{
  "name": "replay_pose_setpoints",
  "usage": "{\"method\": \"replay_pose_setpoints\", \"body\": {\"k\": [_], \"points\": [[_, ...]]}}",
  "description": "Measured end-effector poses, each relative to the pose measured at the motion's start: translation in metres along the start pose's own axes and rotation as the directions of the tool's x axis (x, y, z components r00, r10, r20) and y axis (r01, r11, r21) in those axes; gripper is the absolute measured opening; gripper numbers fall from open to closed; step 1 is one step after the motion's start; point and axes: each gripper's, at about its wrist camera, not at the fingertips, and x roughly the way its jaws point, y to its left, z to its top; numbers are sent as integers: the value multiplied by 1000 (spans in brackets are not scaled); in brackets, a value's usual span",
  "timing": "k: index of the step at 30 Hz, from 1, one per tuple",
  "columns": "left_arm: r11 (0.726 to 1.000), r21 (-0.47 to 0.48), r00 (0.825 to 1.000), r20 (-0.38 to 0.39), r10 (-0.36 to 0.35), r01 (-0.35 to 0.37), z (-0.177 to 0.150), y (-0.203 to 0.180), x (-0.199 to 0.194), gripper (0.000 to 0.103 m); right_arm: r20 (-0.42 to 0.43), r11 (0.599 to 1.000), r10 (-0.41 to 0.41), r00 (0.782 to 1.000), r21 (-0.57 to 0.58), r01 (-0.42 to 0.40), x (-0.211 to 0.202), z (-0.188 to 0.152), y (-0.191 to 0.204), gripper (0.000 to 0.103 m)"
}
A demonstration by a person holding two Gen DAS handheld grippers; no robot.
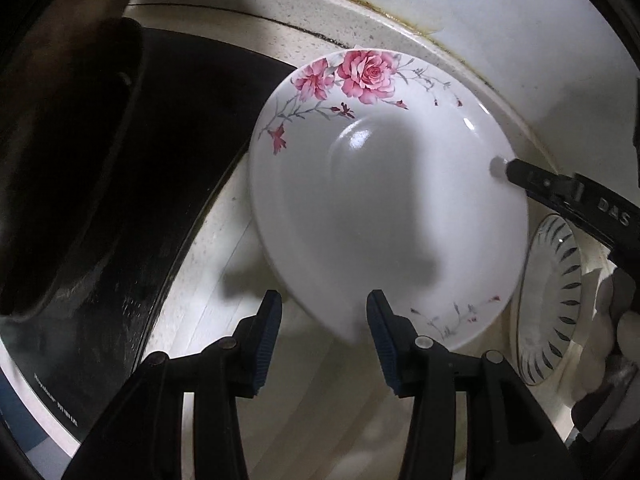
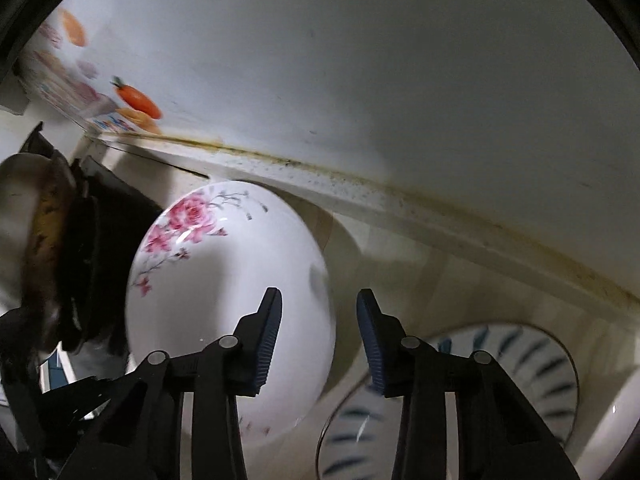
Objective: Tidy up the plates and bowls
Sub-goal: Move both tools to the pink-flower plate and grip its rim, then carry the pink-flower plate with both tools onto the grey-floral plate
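Rose-patterned plate (image 1: 384, 208) lies on the counter (image 1: 224, 308), leaf-rimmed plate (image 1: 548, 300) at its 3 o'clock; left gripper (image 1: 324, 312) and right gripper (image 2: 318, 312) both hover partly parted, gripping nothing

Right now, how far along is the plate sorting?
Nothing looks stacked yet. The rose plate and the leaf-patterned plate lie side by side on the counter. Both tools, left and right, are open and empty. Stacking remains.
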Motion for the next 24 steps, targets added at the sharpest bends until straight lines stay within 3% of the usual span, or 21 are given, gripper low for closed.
{"method": "replay_pose_setpoints", "body": {"k": [5, 14, 24], "points": [[1000, 9, 1000, 15, 0, 0, 8, -9, 11, 35, -26, 1000, 22, 999, -1, -22, 22, 6, -4, 15], [1000, 16, 998, 67, 15, -16, -1, -15, 9, 34, 10, 997, 47, 999, -55, -46, 18, -8, 0, 11], [999, 52, 994, 107, -1, -5, -19, -38, -15, 35, 57, 996, 60, 997, -69, -56, -17, -36, -3, 10]]}}
